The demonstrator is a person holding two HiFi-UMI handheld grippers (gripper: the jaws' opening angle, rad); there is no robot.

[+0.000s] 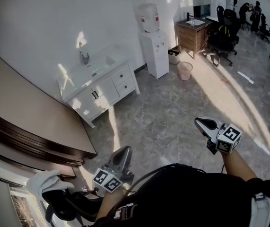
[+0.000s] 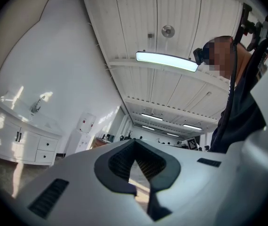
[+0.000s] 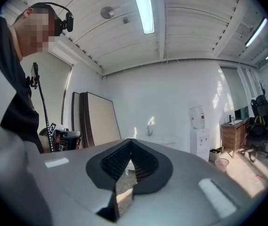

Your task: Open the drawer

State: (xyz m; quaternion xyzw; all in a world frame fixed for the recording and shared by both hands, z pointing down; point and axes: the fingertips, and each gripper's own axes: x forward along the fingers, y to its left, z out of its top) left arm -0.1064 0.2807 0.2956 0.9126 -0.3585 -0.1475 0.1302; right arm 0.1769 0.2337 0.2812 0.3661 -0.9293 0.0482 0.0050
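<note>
Grey stone floor and white wall. The sink cabinet (image 1: 97,86) stands upper left, its drawer (image 1: 118,77) well apart from me. My left hand-held gripper (image 1: 127,150) and right hand-held gripper (image 1: 198,122) are closed, empty. The drawer likely slides lightly; I'd pinch its small knob (image 2: 46,144).

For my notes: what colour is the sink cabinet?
The sink cabinet is white; the head view shows it best.
</note>
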